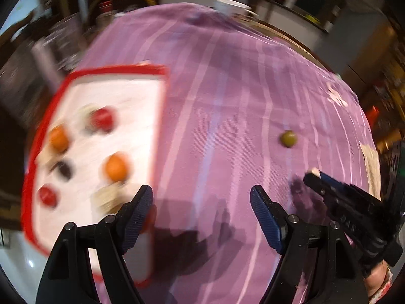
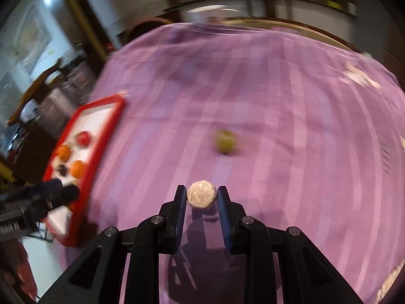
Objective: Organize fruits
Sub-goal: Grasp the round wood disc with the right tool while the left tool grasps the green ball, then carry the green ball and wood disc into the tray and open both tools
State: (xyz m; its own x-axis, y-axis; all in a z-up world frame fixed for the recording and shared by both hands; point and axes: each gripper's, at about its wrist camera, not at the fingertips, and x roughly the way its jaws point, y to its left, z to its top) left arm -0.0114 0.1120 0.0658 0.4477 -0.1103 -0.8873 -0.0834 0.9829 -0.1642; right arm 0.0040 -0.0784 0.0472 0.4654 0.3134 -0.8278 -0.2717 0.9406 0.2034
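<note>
My right gripper [image 2: 201, 197] is shut on a pale beige, rough round fruit [image 2: 201, 197] and holds it above the purple cloth. It also shows in the left wrist view [image 1: 315, 174] at the right. A green round fruit [image 2: 224, 140] lies on the cloth ahead of it, seen too in the left wrist view [image 1: 288, 138]. My left gripper [image 1: 201, 197] is open and empty, beside the red-rimmed white tray [image 1: 162, 76]. The tray holds two orange fruits [image 1: 116, 168], two red fruits [image 1: 102, 119], a dark fruit [image 1: 63, 169] and beige ones.
The purple striped cloth [image 1: 227, 88] covers the round table. A white cup [image 1: 227, 5] stands at the far edge. Chairs and cluttered shelves ring the table. The tray [image 2: 111, 101] sits at the table's left edge.
</note>
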